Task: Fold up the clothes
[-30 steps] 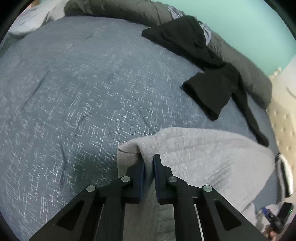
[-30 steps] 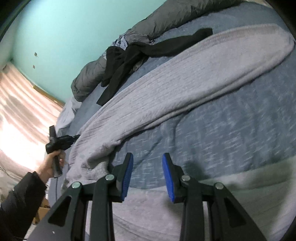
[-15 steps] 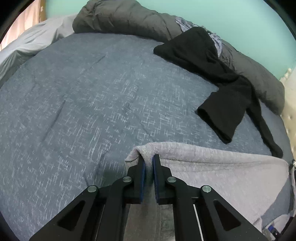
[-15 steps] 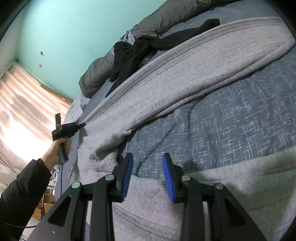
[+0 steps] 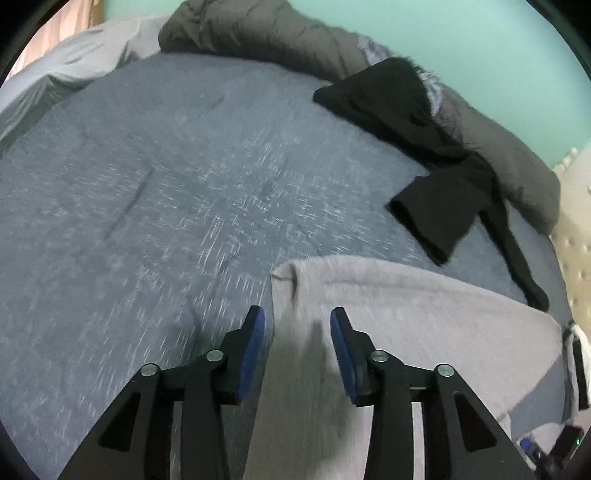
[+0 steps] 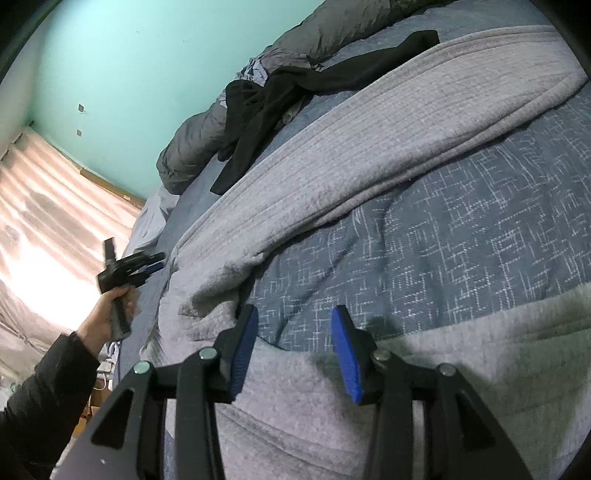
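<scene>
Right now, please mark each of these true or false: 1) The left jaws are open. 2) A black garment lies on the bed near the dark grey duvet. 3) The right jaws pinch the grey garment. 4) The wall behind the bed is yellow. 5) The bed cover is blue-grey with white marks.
1) True: the left gripper has just been opening its jaws, and the grey garment lies loose beneath them.
2) True: the black garment lies beside the dark grey duvet.
3) False: the right gripper is open, and its jaws grip nothing.
4) False: the wall is turquoise.
5) True: see the bed cover.
</scene>
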A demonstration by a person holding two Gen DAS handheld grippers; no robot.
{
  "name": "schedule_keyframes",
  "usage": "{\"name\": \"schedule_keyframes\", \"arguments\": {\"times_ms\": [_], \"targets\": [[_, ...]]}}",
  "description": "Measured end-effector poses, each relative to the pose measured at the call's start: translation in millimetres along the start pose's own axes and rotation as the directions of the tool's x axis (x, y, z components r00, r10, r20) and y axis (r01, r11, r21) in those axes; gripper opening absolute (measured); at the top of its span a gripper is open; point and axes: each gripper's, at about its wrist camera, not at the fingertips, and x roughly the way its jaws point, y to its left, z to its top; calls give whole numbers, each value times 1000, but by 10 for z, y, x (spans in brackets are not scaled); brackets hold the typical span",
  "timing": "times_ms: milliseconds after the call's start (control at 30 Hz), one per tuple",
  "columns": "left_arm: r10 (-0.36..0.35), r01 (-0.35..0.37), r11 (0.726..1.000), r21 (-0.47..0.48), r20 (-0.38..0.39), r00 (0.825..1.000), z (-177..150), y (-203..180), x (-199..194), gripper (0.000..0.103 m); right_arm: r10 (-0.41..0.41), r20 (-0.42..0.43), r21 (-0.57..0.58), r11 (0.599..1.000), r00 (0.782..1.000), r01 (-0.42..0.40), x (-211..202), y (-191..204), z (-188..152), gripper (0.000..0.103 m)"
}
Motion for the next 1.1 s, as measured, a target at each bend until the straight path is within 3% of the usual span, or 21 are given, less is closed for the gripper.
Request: {"name": "schedule_keyframes", "arguments": {"times_ms": [167, 233, 333, 600, 700, 867, 1000, 1100], "targets": [[-48, 48, 999, 11, 10, 999, -382, -106, -343, 51, -3, -34, -67, 998, 999, 1, 31, 209, 13, 42], [-56, 56, 998, 30, 3, 998, -540, -169, -423, 51, -2, -63, -119, 993, 998, -5, 55, 357, 40, 50], [-61, 61, 996, 61, -11, 998, -800, -233, -564, 52, -21, -97, -178, 984, 995, 3, 51, 529, 88, 51], [-15, 18, 999, 39, -69, 998, -1298, 127, -909, 54, -140, -128, -244, 964, 982, 106, -285, 612, 257, 51], [-1, 3, 1000, 12, -100, 995, -1438, 312, -1001, 54, -214, -131, -285, 943, 968, 170, -515, 540, 268, 53], [-7, 0, 999, -44, -146, 989, -1621, 551, -1073, 56, -341, -168, -347, 899, 925, 268, -916, 302, 121, 53], [-34, 20, 996, -88, -161, 986, -1744, 597, -1044, 56, -409, -151, -358, 871, 900, 336, -1244, 66, -40, 53], [-43, 28, 996, -89, -173, 984, -1820, 537, -971, 56, -416, -151, -373, 864, 897, 338, -1353, -21, -143, 53]]}}
